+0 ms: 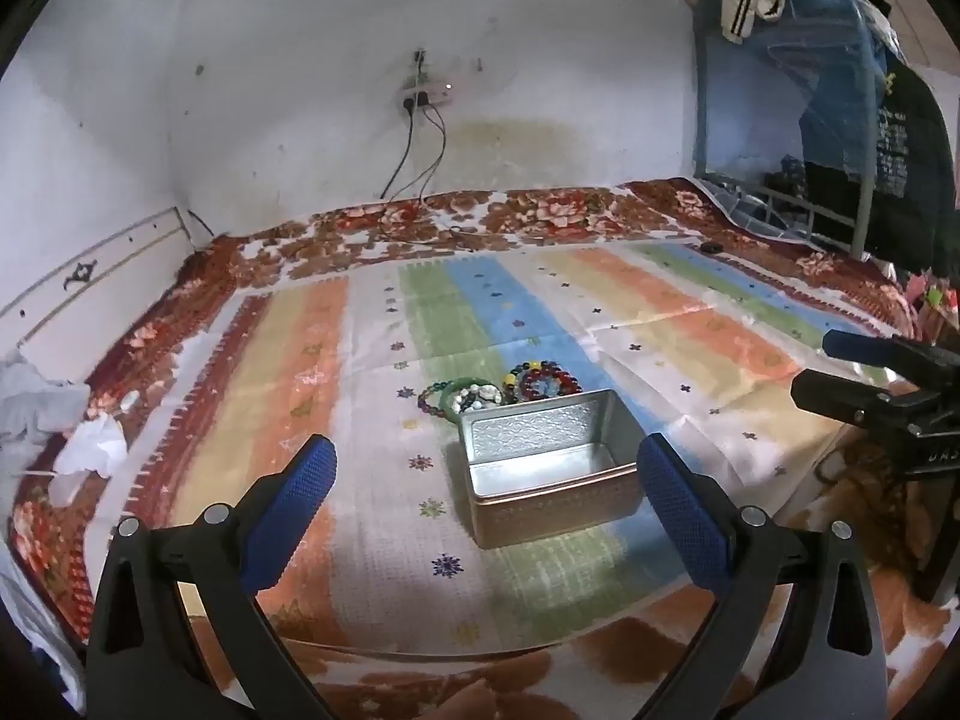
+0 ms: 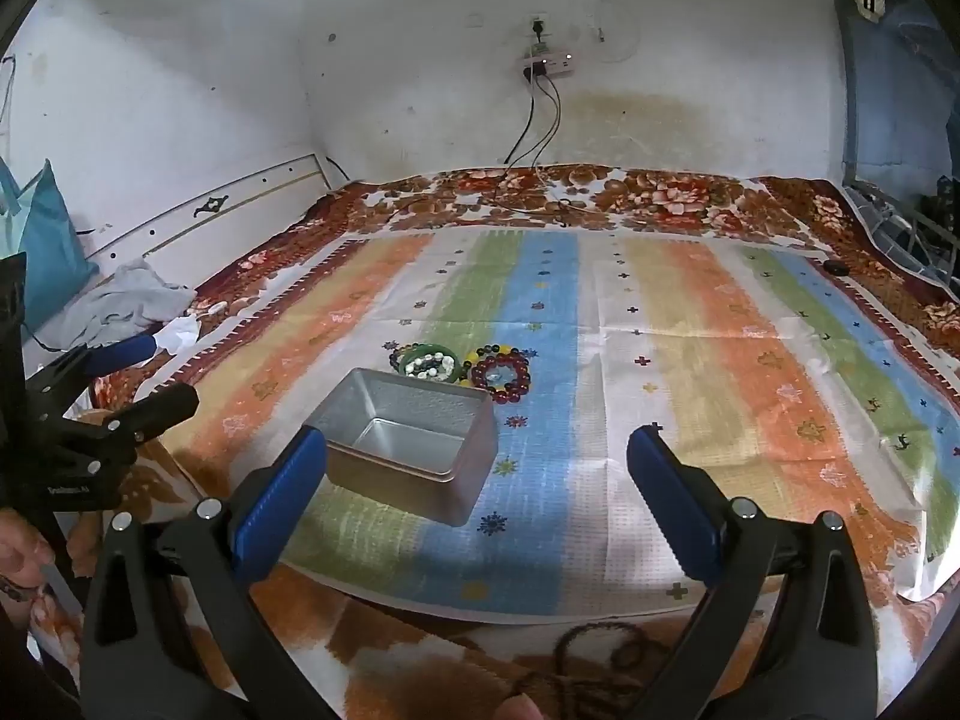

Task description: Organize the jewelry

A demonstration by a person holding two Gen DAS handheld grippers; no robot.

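Observation:
An open, empty metal tin (image 1: 543,471) (image 2: 399,438) stands on the striped mat. Just behind it lies a pile of bead bracelets (image 1: 510,387) (image 2: 462,369): a green bangle (image 2: 408,354) with white beads inside it, and a dark red bead ring (image 2: 516,375) beside that. My left gripper (image 1: 486,444) hovers open in front of the tin with nothing between its blue pads. My right gripper (image 2: 476,438) is also open and empty, with the tin a little left of its middle. Each gripper shows at the edge of the other's view, the right one (image 1: 816,365) and the left one (image 2: 168,371).
The striped mat (image 2: 690,360) lies on a floral blanket (image 2: 600,192) against a white wall with a power strip (image 2: 549,66) and hanging cables. Crumpled cloth (image 2: 129,300) lies at the left. A metal rack with clothes (image 1: 870,138) stands at the right. A small black object (image 2: 835,267) rests on the blanket.

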